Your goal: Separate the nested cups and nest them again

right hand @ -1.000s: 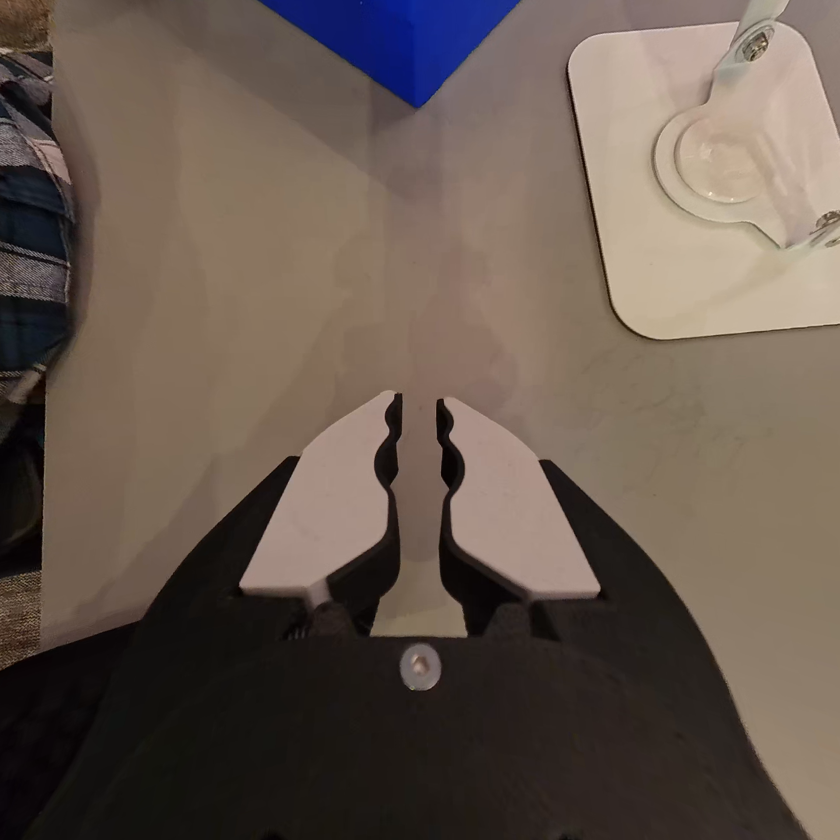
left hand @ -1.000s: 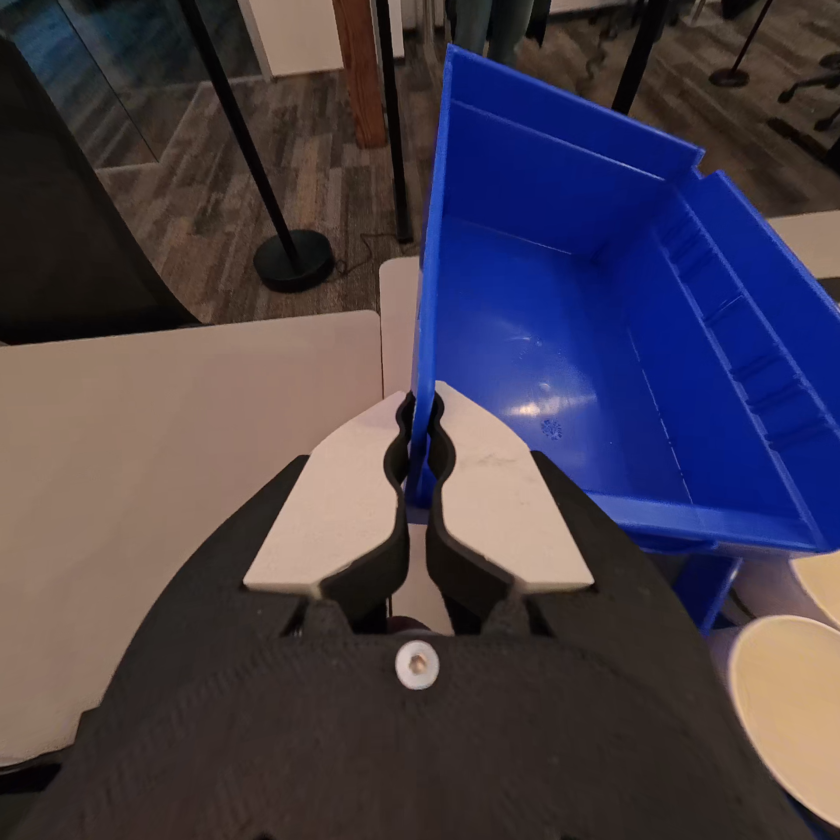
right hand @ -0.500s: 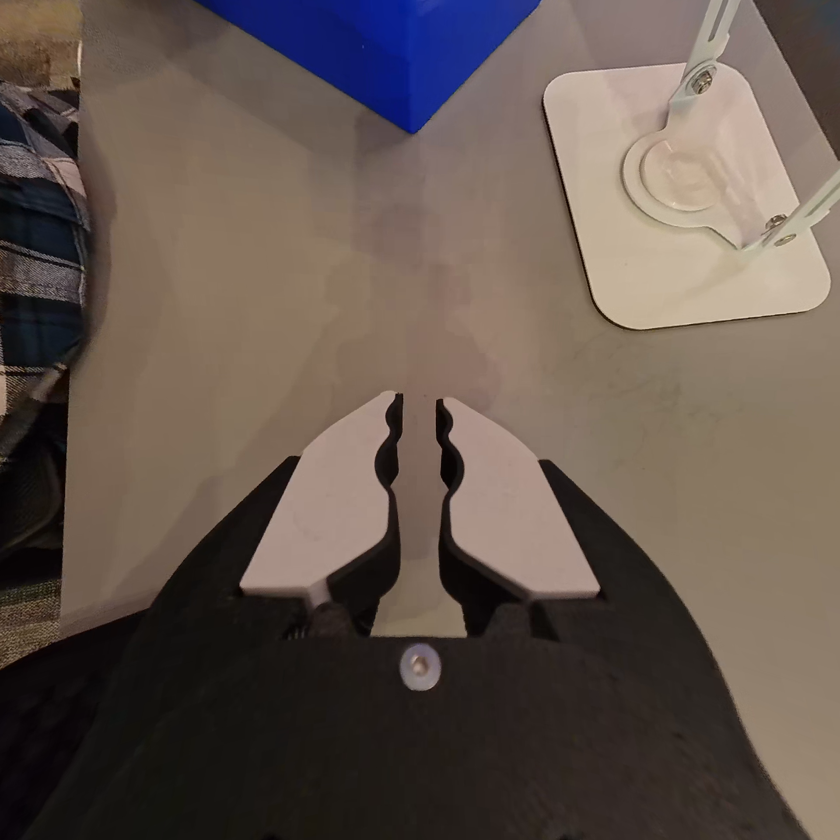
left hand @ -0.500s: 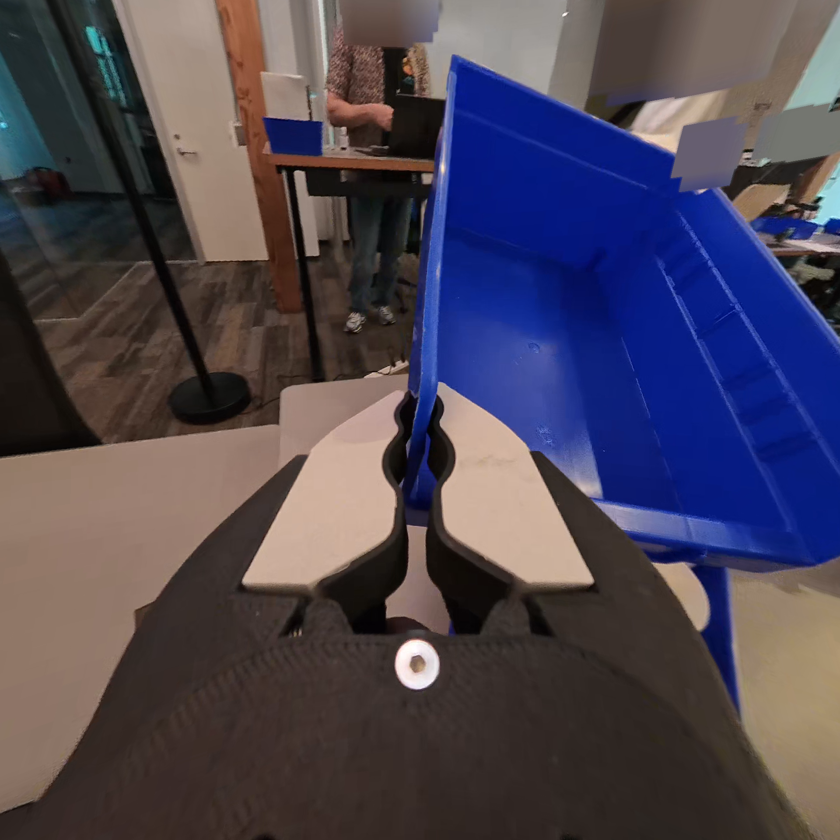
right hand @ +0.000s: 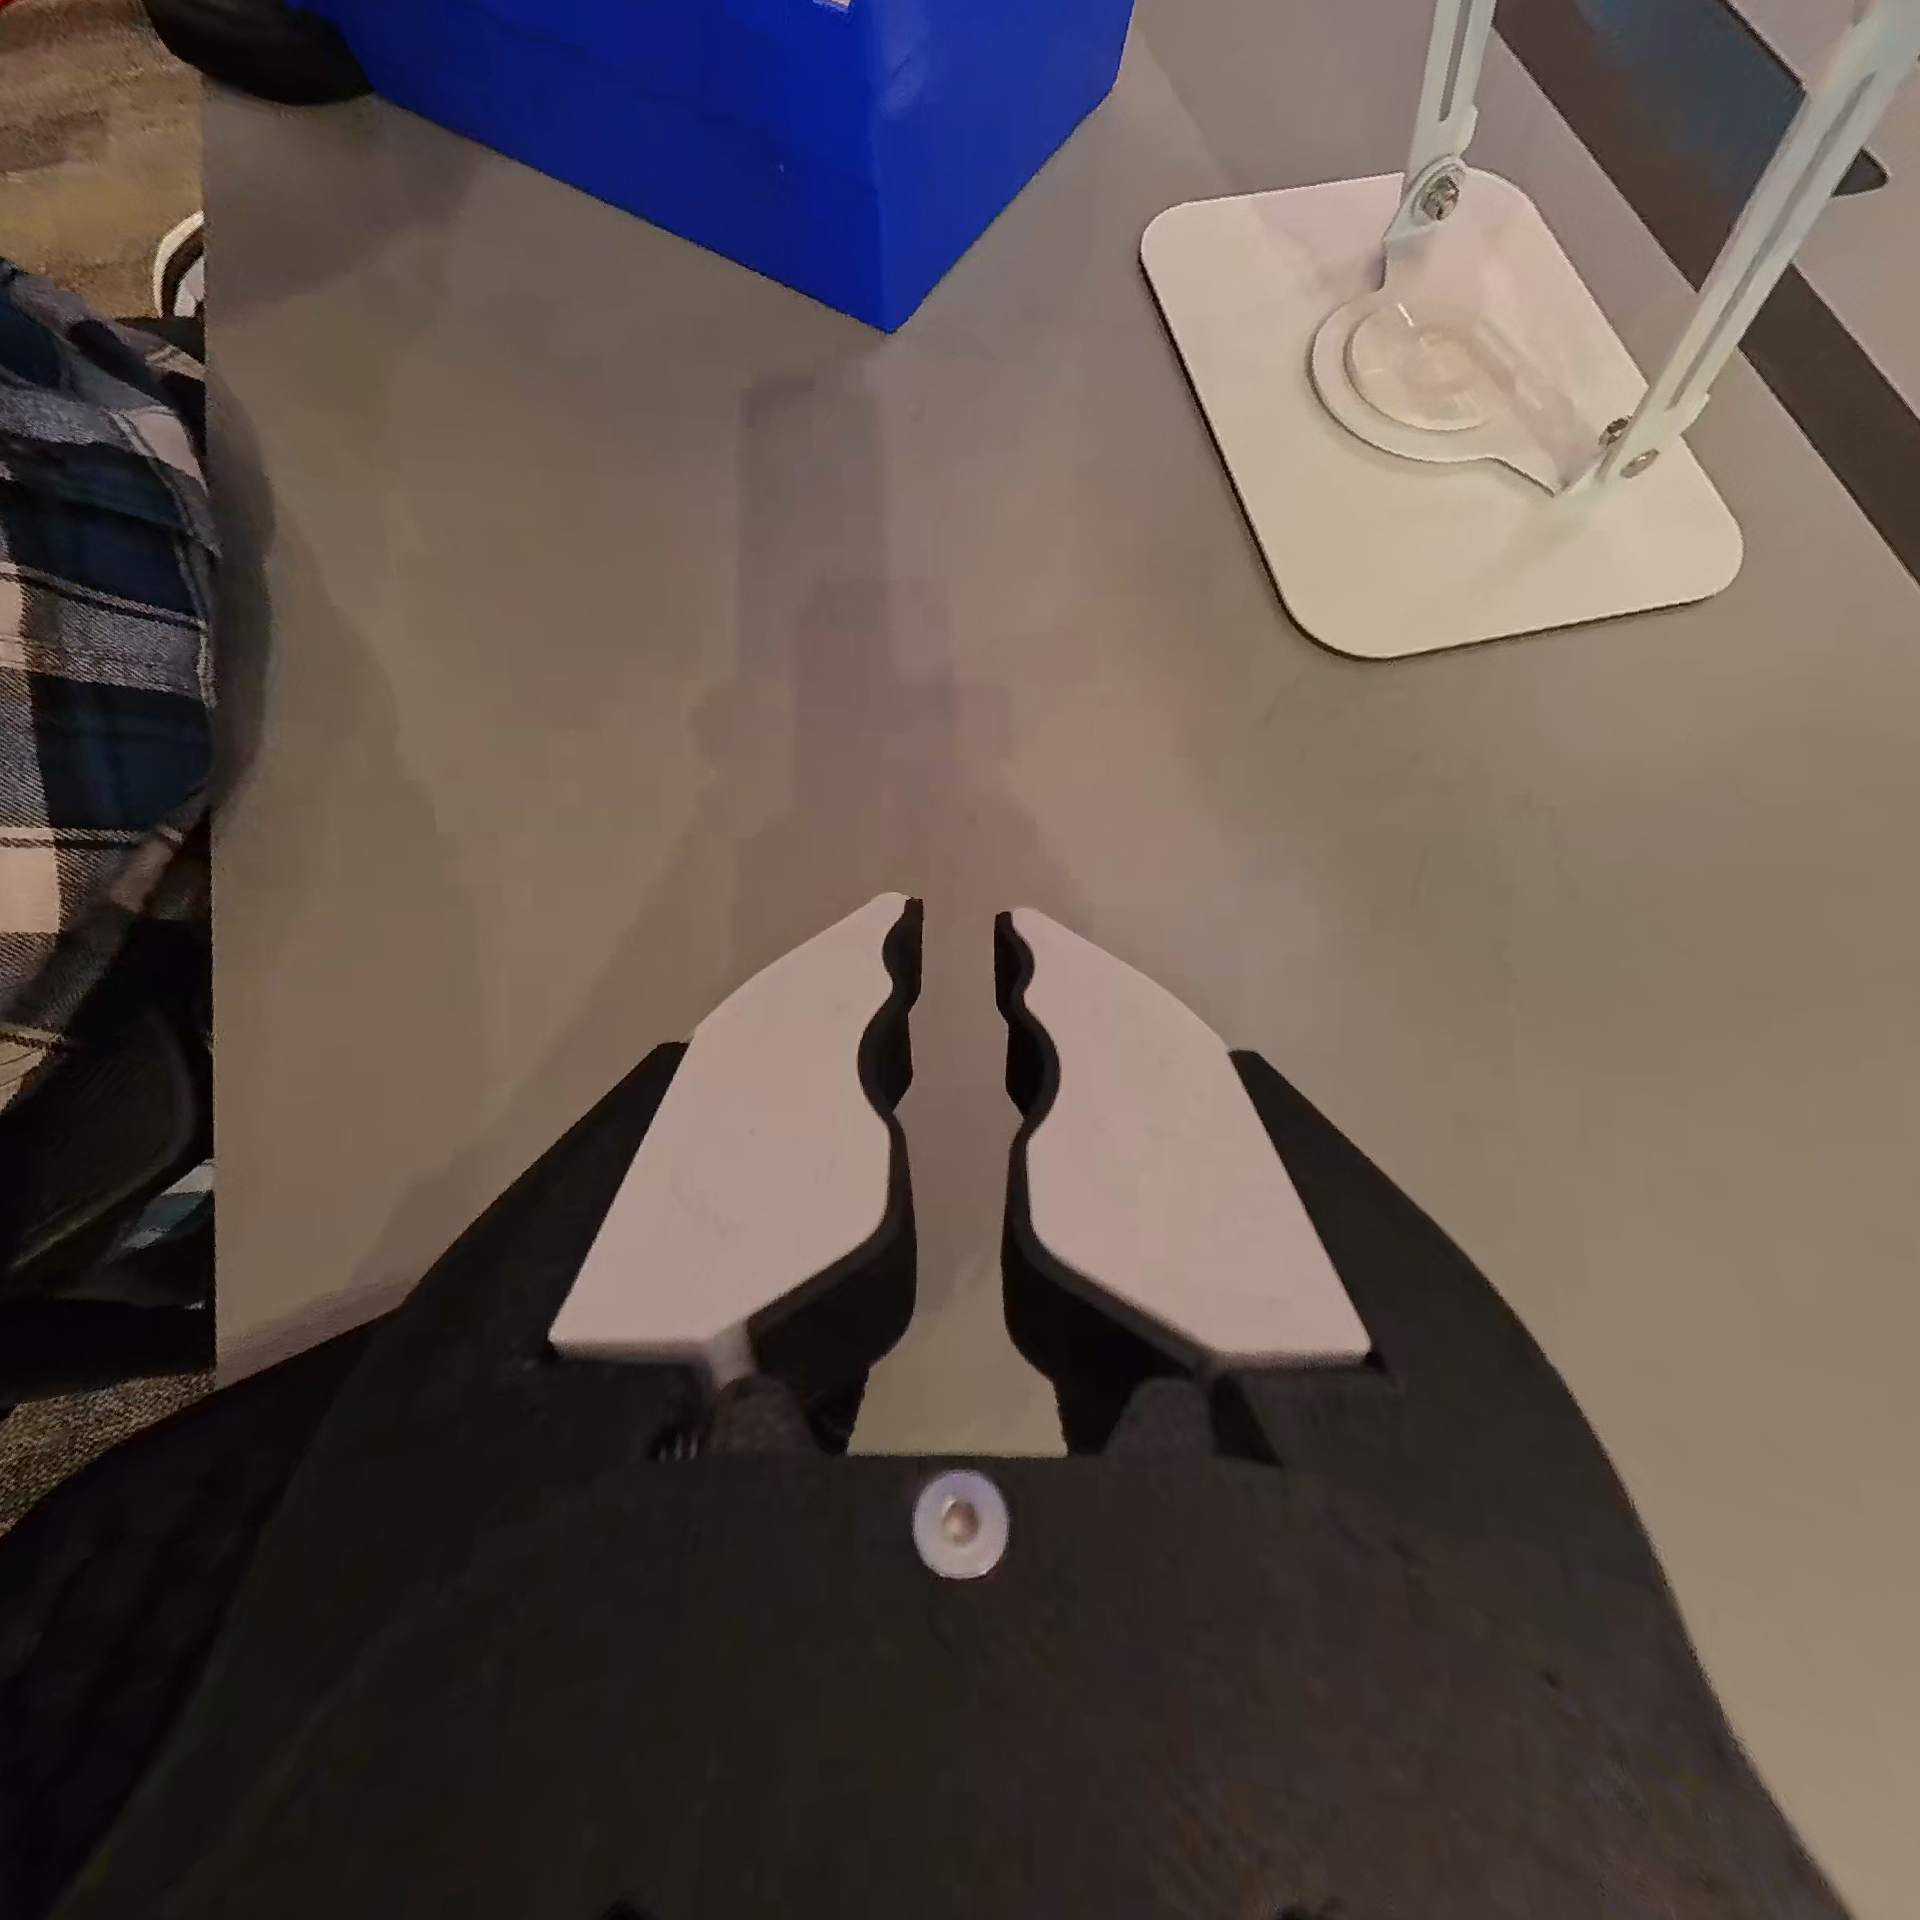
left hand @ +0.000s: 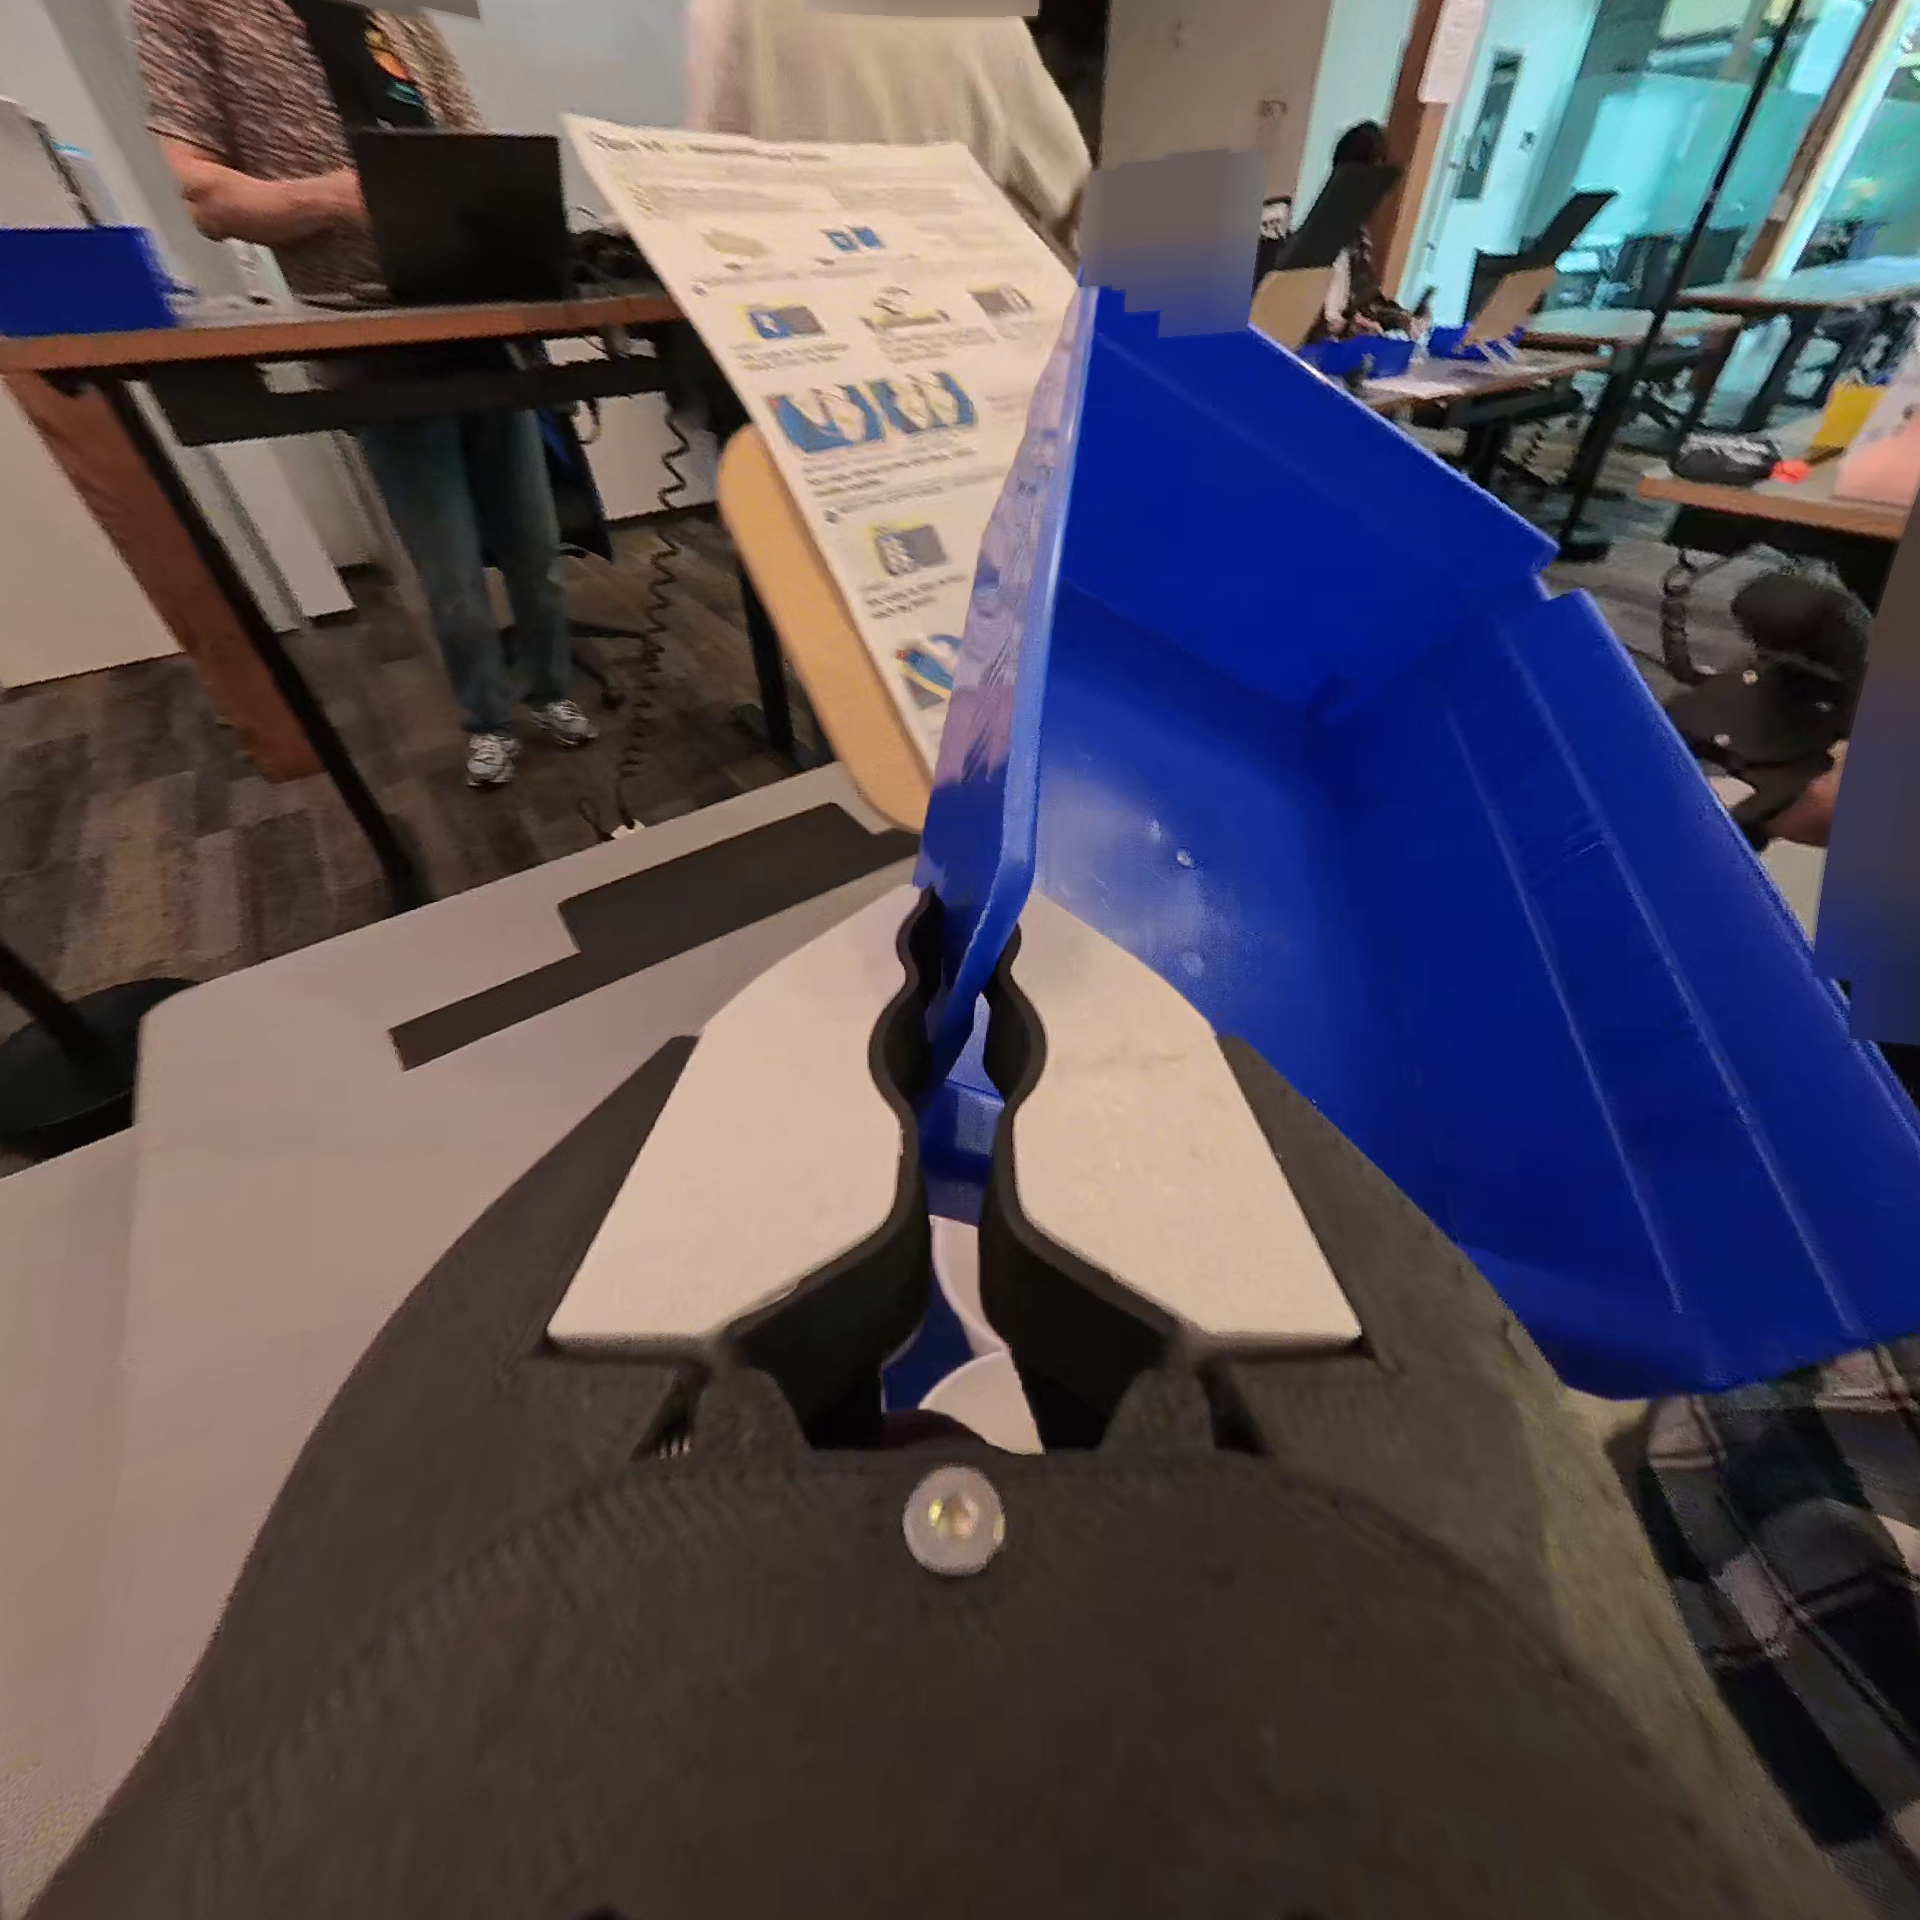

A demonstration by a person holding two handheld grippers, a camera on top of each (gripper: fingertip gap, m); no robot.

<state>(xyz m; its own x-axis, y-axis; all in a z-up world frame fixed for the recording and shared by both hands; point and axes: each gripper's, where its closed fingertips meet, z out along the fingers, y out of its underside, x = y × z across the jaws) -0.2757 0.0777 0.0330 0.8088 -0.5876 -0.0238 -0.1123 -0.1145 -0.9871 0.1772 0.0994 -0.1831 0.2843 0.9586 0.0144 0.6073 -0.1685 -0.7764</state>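
In the left wrist view my left gripper [left hand: 961, 935] is shut on the left side wall of a blue plastic bin [left hand: 1403, 883] and holds it tipped up off the grey table [left hand: 260, 1143]. The bin's inside shows bare. A bit of white cup [left hand: 977, 1382] shows low between the fingers, under the bin. In the right wrist view my right gripper [right hand: 956, 914] is open with nothing between its pads, hovering over the grey table [right hand: 520, 623]. The bin's blue corner [right hand: 727, 135] shows at the top of that view.
A white stand base [right hand: 1455, 416] with thin metal legs sits at the right on the table. Plaid cloth [right hand: 94, 623] lies past the table's left edge. Beyond the table stand a printed sheet [left hand: 831, 343], desks and people. Spacing between my two grippers at the tips: around 50 cm. To reach the white stand base [right hand: 1455, 416] in a straight line is about 30 cm for my right fingers, about 50 cm for my left.
My left gripper has tipped the blue bin up further, still gripping its wall; the cups at lower right have left its view. My right gripper has drawn back a little, jaws unchanged.
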